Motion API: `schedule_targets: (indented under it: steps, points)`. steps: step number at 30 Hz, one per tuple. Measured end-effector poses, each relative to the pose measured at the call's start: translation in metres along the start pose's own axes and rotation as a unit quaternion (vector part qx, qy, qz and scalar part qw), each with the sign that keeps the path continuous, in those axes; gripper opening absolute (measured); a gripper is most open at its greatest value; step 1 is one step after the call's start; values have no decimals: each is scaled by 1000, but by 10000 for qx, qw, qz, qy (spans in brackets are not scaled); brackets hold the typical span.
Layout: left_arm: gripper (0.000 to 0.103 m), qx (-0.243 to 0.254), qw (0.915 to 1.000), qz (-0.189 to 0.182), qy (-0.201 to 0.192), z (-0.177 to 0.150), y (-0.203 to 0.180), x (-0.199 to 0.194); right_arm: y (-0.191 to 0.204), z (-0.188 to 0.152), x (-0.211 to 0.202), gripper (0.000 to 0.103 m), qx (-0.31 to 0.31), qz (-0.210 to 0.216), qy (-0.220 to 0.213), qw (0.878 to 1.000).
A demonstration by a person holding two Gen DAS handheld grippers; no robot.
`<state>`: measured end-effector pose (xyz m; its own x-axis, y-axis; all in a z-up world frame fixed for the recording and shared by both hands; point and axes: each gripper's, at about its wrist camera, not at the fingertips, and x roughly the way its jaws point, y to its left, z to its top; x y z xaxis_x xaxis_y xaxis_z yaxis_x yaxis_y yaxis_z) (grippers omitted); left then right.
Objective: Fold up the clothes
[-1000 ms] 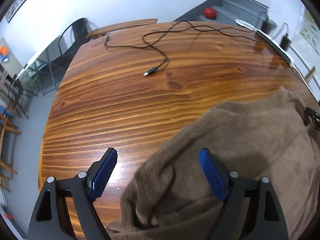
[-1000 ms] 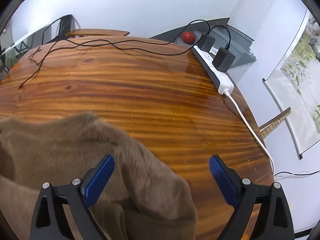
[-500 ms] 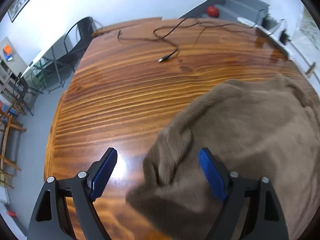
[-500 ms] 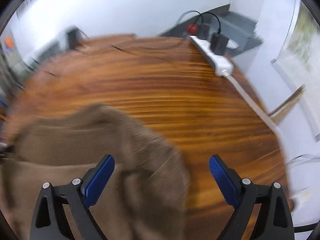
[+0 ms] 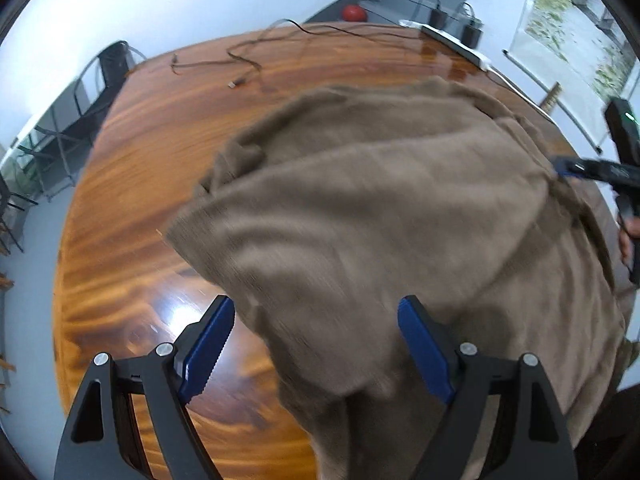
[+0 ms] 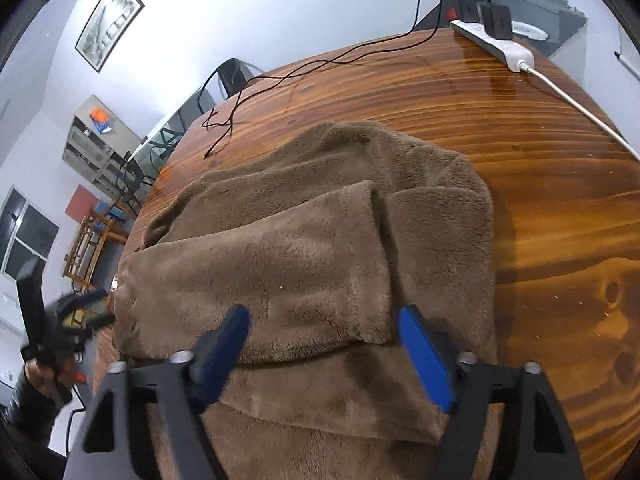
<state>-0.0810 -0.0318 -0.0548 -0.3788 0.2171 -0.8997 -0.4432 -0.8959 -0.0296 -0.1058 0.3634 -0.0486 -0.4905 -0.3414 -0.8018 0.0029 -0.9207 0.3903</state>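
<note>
Both cameras now higher; brown fleece garment [image 6: 304,248] lies doubled between fingers. Left gripper [image 5: 316,344] and right gripper [image 6: 324,344] spread wide, holding nothing. Soft, bulky, limp; best pinched at folded edge.

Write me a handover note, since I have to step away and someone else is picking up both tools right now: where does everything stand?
Left tool: open, holding nothing, hovering over the near left edge of the brown fleece garment.
Right tool: open, empty, over the garment's near right part.
Garment: lies on the glossy wooden table, bunched, with one flap laid across its middle. Its near end runs out of view.
Also on the table: thin black cable and white power strip, both clear of the fabric.
Done: perhaps a first fold; not neat.
Left: smooth the layers, fold again into a compact stack.
</note>
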Motion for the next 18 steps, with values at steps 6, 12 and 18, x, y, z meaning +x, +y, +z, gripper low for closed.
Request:
schedule_targets:
  steps: [6, 12, 18]
  points:
    - [87, 430, 9990, 45, 132, -20, -22, 9, -15, 4, 18, 47, 186, -153, 200, 9995]
    - [87, 269, 9976, 491, 419, -23, -17, 32, -21, 2, 22, 29, 228, -77, 319, 9992]
    - [87, 67, 9967, 646, 493, -27, 1, 30, 4, -9, -24, 26, -115, -58, 81, 9999]
